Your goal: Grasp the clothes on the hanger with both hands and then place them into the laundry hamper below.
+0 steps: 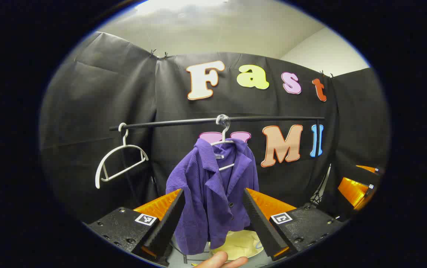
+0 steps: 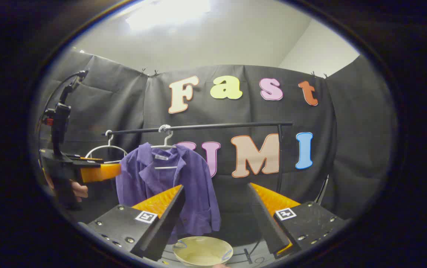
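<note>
Risk check: jacket point(image 1: 213, 190) hangs on a white hanger point(image 1: 224, 143) from the rail point(image 1: 213, 121), untouched, with the pale hamper point(image 2: 202, 251) on the floor right below it. Left tongs point(image 1: 213, 212) spread wide, holding nothing, jacket framed between the fingers but farther off. Right tongs point(image 2: 215, 212) equally wide and empty, aimed right of the jacket, so that side could close on air or catch only a sleeve edge. One-sided grip would let the fabric swing and drag the hanger along the rail. Collar sits over the hanger shoulders; pulling straight down may hook it and bring the hanger too, or knock the empty hanger point(image 1: 118, 163) nearby. Hamper rim is cut off low in both views, so I can't judge how much margin a drop has; loose sleeves may drape outside.
</note>
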`<action>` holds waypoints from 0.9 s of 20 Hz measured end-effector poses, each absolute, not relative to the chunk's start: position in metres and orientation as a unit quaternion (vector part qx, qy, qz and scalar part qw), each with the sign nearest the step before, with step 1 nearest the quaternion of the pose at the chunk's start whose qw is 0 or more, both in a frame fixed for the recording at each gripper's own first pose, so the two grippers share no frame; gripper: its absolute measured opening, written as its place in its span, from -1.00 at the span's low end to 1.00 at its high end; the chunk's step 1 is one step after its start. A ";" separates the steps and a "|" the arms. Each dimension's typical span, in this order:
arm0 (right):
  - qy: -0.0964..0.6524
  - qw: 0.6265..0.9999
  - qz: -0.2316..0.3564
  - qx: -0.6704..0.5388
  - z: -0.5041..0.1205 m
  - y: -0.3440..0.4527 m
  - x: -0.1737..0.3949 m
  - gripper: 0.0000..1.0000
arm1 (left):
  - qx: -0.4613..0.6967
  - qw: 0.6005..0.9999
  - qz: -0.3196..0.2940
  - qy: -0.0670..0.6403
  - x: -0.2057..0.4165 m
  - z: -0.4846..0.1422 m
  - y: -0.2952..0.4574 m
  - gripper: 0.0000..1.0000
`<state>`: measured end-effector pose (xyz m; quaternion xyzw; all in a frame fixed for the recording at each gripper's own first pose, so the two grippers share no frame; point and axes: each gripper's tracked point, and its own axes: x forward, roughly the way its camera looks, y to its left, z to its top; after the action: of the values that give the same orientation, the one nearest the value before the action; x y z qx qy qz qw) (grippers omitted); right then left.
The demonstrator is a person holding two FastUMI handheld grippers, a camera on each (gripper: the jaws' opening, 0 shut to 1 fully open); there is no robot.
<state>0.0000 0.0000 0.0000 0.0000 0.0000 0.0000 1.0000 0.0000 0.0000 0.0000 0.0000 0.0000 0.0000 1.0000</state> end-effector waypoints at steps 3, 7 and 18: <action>0.006 1.000 -0.002 -0.004 -0.005 -0.001 0.004 1.00 | 0.000 1.000 -0.005 -0.010 0.007 -0.001 -0.003 0.92; 0.026 1.000 -0.011 -0.006 -0.016 -0.004 0.009 0.90 | 0.003 1.000 -0.007 -0.018 0.013 -0.003 -0.008 0.92; 0.029 0.999 -0.004 0.032 -0.021 0.010 0.057 0.90 | 0.026 1.000 -0.014 -0.008 0.034 -0.046 -0.003 0.91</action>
<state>0.0573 0.0101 -0.0209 0.0315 0.0285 -0.0039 0.9991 0.0339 -0.0033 -0.0463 0.0258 -0.0078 -0.0144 0.9995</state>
